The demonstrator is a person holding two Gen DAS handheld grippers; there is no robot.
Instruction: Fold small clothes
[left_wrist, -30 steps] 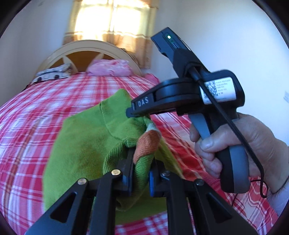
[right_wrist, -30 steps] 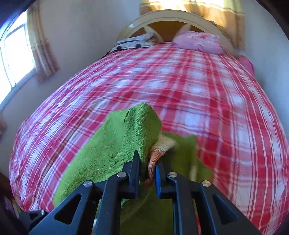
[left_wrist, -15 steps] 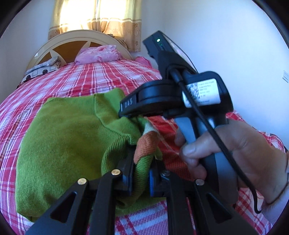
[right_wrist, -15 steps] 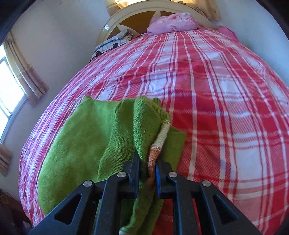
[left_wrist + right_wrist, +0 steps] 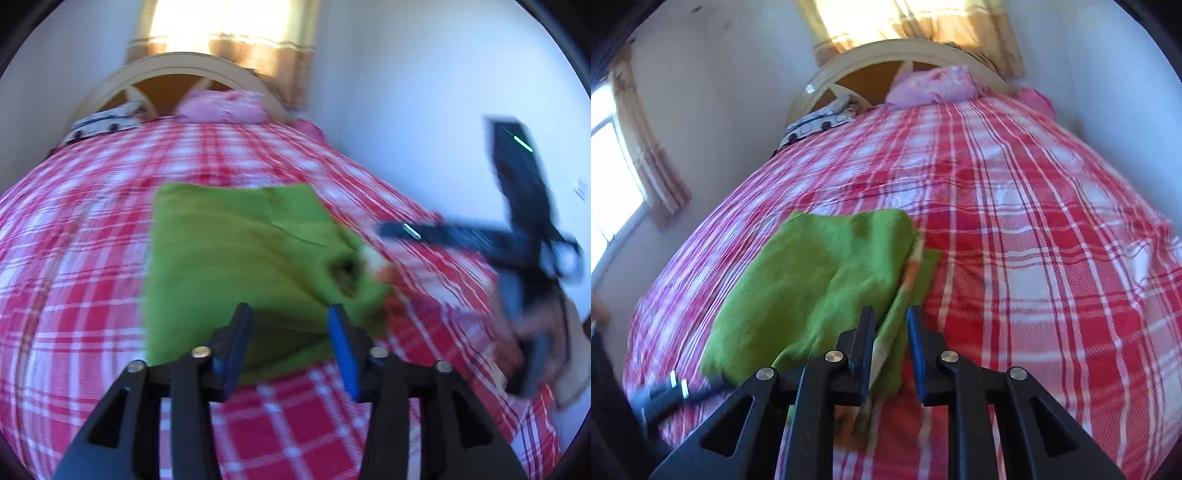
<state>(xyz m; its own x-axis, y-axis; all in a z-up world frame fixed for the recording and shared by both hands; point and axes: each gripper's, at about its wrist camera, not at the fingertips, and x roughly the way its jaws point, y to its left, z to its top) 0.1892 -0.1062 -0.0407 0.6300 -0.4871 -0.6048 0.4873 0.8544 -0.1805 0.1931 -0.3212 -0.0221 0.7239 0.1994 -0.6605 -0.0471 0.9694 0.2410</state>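
A small green sweater (image 5: 236, 258) lies folded on the red plaid bed; it also shows in the right wrist view (image 5: 816, 280). Its orange-and-cream cuff (image 5: 384, 271) pokes out at its right edge. My left gripper (image 5: 290, 341) is open and empty, just above the sweater's near edge. My right gripper (image 5: 890, 349) is open a little, with the sweater's striped edge (image 5: 908, 273) lying loose between the fingers. The right gripper also shows blurred at the right of the left wrist view (image 5: 517, 236).
The red plaid bedspread (image 5: 1034, 240) covers the whole bed. A pink pillow (image 5: 221, 107) and a patterned pillow (image 5: 103, 122) lie by the cream headboard (image 5: 886, 51). White walls stand on the right. A curtained window (image 5: 613, 177) is at the left.
Both grippers have opened and let go of the sweater, which now lies folded flat on the bed. Both have pulled back from it, the right one moving off to the right.
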